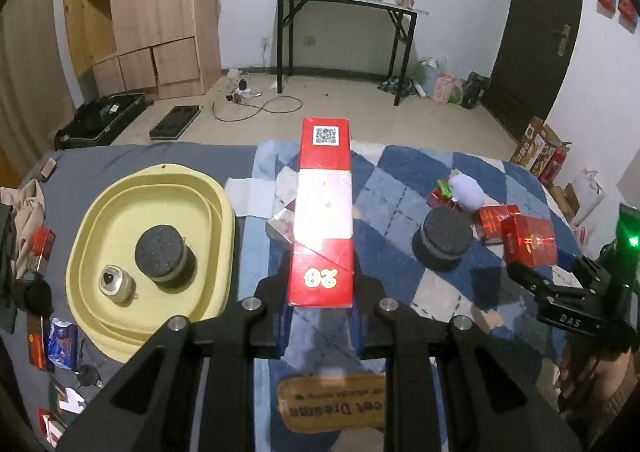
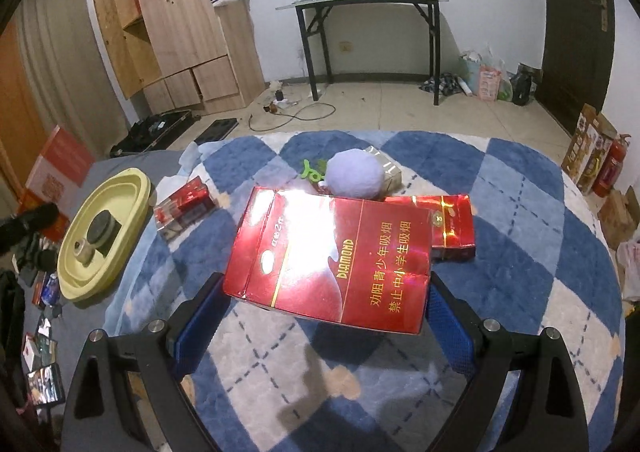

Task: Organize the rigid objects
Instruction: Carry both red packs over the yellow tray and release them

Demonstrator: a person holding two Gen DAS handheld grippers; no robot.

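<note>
My left gripper is shut on a long red and white carton, held edge-up above the blue checked blanket. My right gripper is shut on a wide red DIAMOND cigarette box, held flat above the blanket; that gripper and its box also show at the right of the left wrist view. A yellow oval tray on the left holds a black foam puck and a small round tin. A second foam puck lies on the blanket.
A lilac plush ball, a green toy and more red boxes lie beyond the held box. A clear-fronted red box sits by the tray. Small packs litter the grey sheet at left.
</note>
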